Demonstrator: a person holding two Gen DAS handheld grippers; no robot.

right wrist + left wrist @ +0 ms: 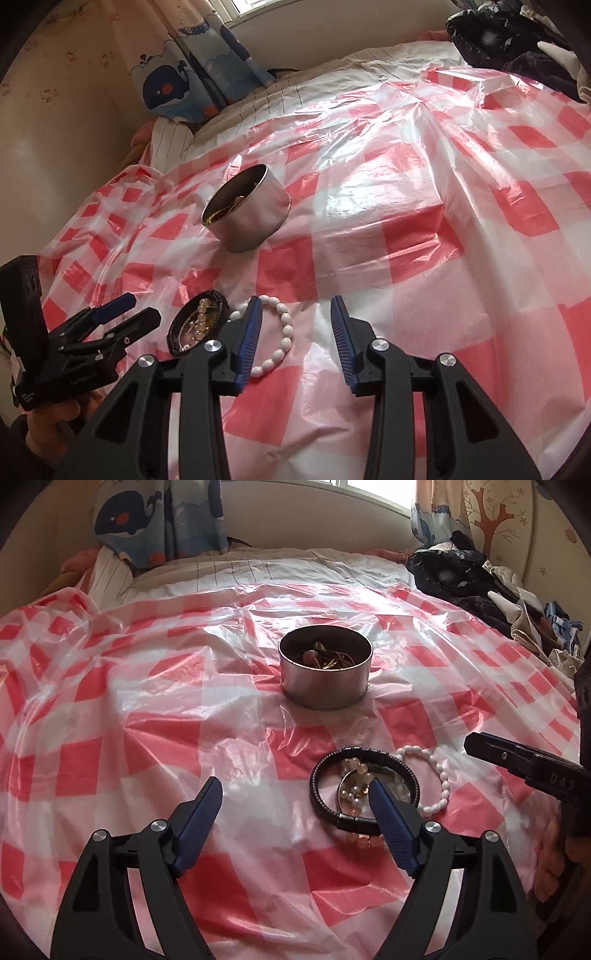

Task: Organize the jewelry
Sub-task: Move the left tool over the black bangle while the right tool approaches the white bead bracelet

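Note:
A round metal tin [325,664] [247,208] holding several jewelry pieces stands on the red-and-white checked plastic sheet [110,701]. In front of it lies a black bracelet [321,797] [218,295] with a pearl strand [354,775] heaped inside it. A white bead bracelet [439,779] [286,328] lies beside them. My left gripper [295,782] [142,306] is open and empty, and its right finger hangs over the black bracelet. My right gripper [296,301] is open. Its left finger stands over the white bead bracelet, and part of that ring lies between the fingers, unpressed.
The sheet covers a bed with striped bedding [258,568] at the far side. A heap of dark clothes [461,579] [517,44] lies at the far right. A whale-print curtain [147,517] [177,81] hangs by the window. A hand [48,424] holds the left gripper.

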